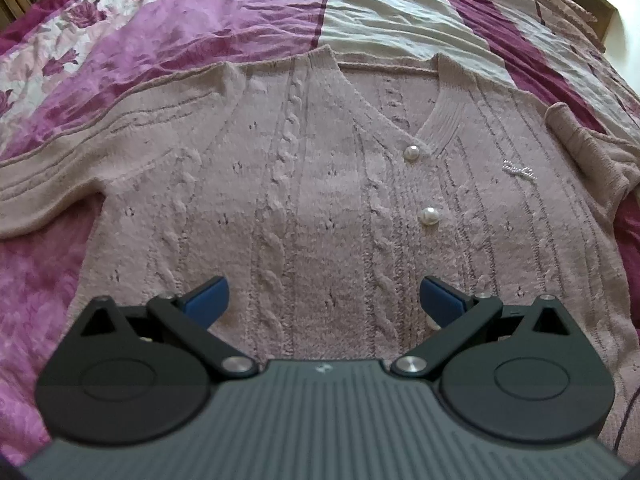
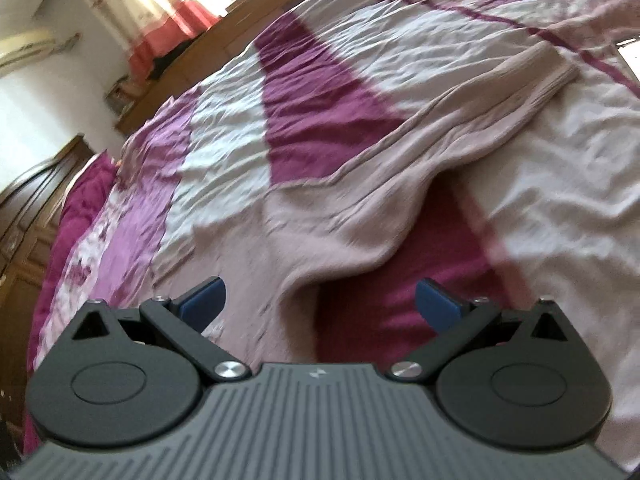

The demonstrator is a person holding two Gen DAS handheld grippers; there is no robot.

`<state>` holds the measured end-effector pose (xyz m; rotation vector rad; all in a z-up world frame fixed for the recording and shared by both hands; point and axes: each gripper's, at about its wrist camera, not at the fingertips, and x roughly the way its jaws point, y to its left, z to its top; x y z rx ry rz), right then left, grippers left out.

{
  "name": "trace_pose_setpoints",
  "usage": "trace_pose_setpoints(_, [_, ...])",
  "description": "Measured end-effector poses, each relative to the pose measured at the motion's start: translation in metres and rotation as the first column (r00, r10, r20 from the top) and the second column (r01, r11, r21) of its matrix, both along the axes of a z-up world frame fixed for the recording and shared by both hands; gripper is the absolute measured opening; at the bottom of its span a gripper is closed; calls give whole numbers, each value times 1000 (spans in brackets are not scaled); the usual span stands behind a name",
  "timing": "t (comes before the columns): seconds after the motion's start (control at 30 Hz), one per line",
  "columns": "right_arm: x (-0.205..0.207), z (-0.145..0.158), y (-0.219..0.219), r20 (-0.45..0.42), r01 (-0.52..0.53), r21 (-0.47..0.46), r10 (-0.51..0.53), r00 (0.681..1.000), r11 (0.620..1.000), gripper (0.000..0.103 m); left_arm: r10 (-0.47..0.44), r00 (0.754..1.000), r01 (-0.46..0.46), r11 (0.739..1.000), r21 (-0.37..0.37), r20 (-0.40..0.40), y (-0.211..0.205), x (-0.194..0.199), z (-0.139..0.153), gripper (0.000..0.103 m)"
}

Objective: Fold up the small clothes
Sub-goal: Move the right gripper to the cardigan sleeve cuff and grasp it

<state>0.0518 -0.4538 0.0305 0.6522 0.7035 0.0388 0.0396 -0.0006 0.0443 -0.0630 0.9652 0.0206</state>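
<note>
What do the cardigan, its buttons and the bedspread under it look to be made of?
Cardigan: soft, chunky knit yarn, matte and fuzzy, with raised cable braids and small eyelet holes. Buttons: glossy pearl-like domes, probably plastic. Bedspread: thin woven fabric, finely creased, with a faint sheen; likely cotton or a blend.

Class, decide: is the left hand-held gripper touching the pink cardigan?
Cannot tell. In the left wrist view the open left hand-held gripper is over the pink cardigan, but no contact or gap shows plainly.
</note>
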Motion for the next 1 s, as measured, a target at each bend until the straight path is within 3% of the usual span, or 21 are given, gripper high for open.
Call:
trace_pose_setpoints(0.2, [23, -15, -39, -35, 103, 77, -101, 994, 992, 103, 4, 1000, -4, 1000, 23, -25, -4, 5, -9, 103])
trace_pose_setpoints(0.5, [52, -31, -79, -27, 218, 85, -216, 976, 972, 103, -3, 998, 6, 999, 54, -56, -8, 7, -24, 103])
trace_pose_setpoints(0.8, [79, -52, -111, -4, 274, 199, -279, 960, 941, 103, 3, 999, 0, 998, 67, -49, -11, 8, -32, 103])
trace_pose_setpoints(1.0, [94, -56, -118, 12, 284, 207, -293, 956, 936, 103, 4, 999, 0, 997, 76, -50, -12, 9, -34, 103])
